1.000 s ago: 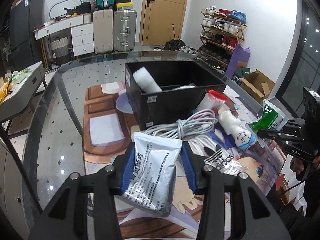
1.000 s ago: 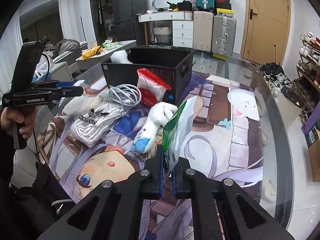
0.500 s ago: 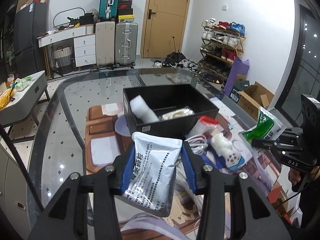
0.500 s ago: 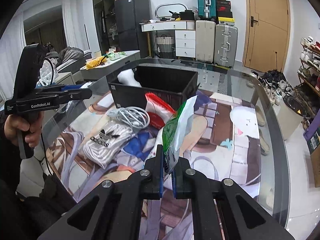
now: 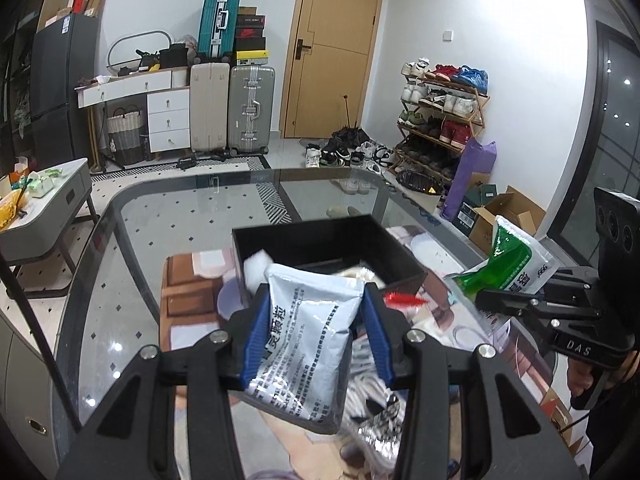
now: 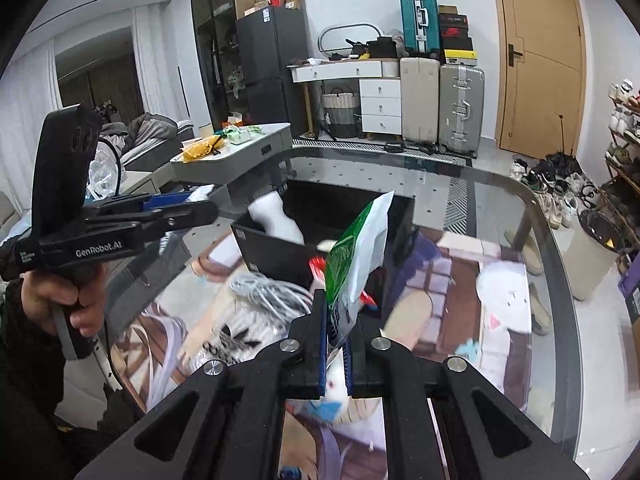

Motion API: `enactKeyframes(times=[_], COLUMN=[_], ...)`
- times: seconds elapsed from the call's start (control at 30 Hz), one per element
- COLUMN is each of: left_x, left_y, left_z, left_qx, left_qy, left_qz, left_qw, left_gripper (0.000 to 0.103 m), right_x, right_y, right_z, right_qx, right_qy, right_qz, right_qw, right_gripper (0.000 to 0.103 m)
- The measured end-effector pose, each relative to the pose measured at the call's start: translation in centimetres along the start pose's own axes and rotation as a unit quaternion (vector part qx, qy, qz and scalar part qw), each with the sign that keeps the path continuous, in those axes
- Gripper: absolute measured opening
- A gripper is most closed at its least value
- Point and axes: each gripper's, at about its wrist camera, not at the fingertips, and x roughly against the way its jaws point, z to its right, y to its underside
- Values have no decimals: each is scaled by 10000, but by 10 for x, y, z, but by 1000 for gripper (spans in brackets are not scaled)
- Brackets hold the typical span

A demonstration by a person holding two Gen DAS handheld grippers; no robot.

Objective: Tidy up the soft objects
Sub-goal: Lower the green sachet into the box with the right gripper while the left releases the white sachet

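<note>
The left gripper point(image 5: 316, 332) is clamping a pale grey foil pouch point(image 5: 308, 344) by its side edges; the right gripper point(image 6: 335, 350) is pinching a green-and-white plastic packet point(image 6: 354, 258). Both are hanging clear of the table, presumably for dropping into the open black rectangular bin point(image 5: 400, 256) ahead.

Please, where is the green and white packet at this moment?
The green and white packet is pinched in the right claw, held above the table in front of the black box; the left wrist view shows it at far right.
</note>
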Motion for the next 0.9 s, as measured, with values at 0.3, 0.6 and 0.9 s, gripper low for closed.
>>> enactKeyframes(times=[0.3,0.6,0.9], left_x=[-20,-49,-76], left_y=[-23,-44,-54], left_z=[5,3,-6], left_qx=[-16,16,83], left_qy=[41,-38,-162], left_qz=[80,83,0], left_qw=[10000,10000,9998], left_gripper=[44,44,44], right_x=[-23,-49,-80], right_y=[-26,-53,-70], right_z=[-2,7,15], right_qx=[66,71,57], right_qy=[-156,-241,-268], right_qz=[-20,-55,-225], right_qw=[9999,9997,9994], right_gripper=[6,6,6])
